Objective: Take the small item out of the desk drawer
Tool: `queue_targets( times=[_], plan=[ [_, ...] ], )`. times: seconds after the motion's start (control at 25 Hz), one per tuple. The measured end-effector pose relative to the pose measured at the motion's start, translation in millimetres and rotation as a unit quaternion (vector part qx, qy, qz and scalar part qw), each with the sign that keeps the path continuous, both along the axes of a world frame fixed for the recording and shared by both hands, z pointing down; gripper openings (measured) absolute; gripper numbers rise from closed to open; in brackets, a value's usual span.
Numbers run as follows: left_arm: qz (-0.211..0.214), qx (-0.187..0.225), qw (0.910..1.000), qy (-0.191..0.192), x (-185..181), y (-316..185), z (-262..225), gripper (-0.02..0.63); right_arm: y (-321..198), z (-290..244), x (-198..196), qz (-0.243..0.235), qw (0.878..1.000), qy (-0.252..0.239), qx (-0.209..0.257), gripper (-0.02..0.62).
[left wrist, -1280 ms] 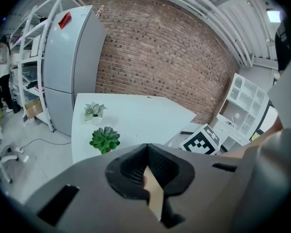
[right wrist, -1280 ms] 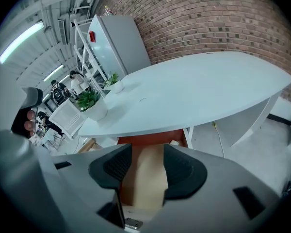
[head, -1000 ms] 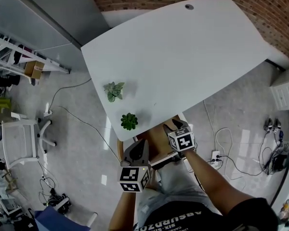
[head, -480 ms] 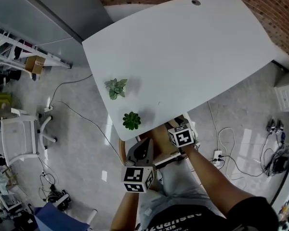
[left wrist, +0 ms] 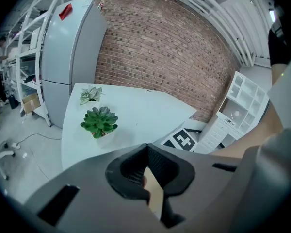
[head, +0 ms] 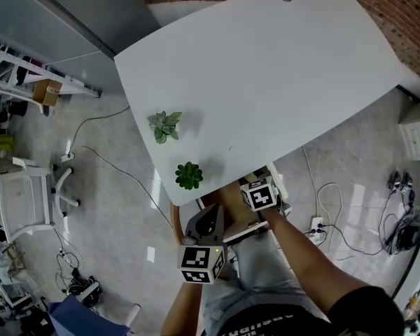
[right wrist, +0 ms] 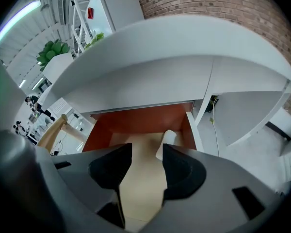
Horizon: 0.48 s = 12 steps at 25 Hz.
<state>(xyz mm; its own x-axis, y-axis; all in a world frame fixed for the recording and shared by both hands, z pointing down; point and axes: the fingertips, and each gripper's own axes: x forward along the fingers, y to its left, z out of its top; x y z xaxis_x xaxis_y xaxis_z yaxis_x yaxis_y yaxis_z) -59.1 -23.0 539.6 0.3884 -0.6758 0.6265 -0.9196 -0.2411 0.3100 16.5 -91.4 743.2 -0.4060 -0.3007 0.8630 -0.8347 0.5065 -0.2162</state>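
Right gripper jaws apart, aimed at small white item in open wooden desk drawer; left gripper clamps its tan edge, likely steadying.

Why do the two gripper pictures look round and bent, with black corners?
Left gripper view: the wide-angle lens bows the brick wall, and the corners go black. Right gripper view: the desk curves into an arc; the drawer lies in its shade. Head view: milder bending, even light.

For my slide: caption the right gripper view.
Right gripper, fingers apart, points into the open drawer beneath the white desk, a small white item lying ahead of it.
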Motion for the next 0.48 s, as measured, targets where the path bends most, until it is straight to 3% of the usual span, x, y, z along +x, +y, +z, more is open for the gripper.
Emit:
queue_targets(
  times=[0.48],
  plan=[
    [0.008, -0.013, 0.9999, 0.006, 7, 4, 31, -0.003, -4, 33, -1, -0.007, 1.000, 0.020, -0.001, 0.186]
  ],
)
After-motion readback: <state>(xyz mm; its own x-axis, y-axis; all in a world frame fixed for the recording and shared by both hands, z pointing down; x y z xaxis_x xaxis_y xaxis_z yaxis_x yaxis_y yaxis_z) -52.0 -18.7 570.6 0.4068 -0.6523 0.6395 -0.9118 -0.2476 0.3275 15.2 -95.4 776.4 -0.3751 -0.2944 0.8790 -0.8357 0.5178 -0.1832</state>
